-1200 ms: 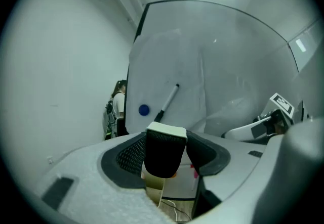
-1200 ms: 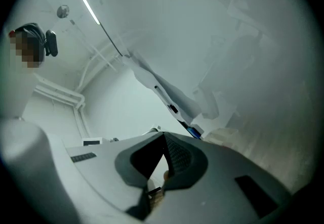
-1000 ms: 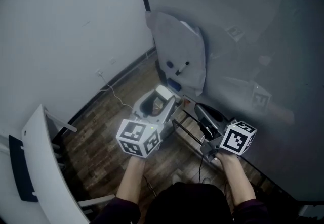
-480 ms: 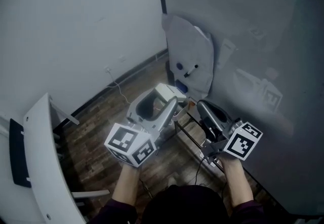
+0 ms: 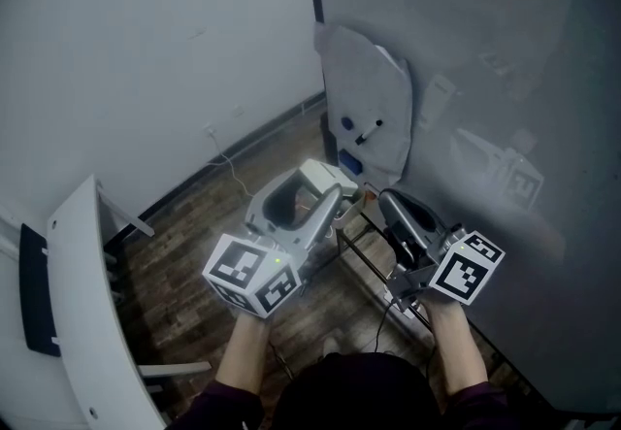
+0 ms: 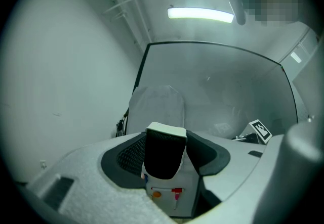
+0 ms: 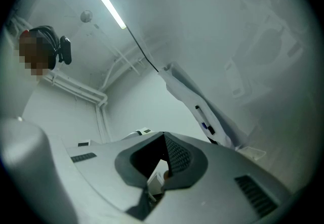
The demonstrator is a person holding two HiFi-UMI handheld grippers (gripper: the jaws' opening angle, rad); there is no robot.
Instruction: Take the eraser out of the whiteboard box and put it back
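The whiteboard (image 5: 505,79) fills my 1 to 4 o'clock and the wall (image 5: 146,49) closes off 10 o'clock, so the open room is the floor (image 5: 213,224) toward 7. Over the last half second my left tongs (image 5: 322,189) barely shifted, clamped on the eraser (image 6: 163,154). It is out, so I judge the return comes next, and the box (image 6: 172,198) waits just past it at 12. My right tongs (image 5: 396,210) are closed on nothing

Dim and grey-blue, slightly soft in the head view. Lit from a ceiling strip light (image 6: 200,13), haloed with glare. Heavily fisheye-bent and black-vignetted at both gripper views' corners. Pale reflections across the whiteboard (image 5: 505,79).
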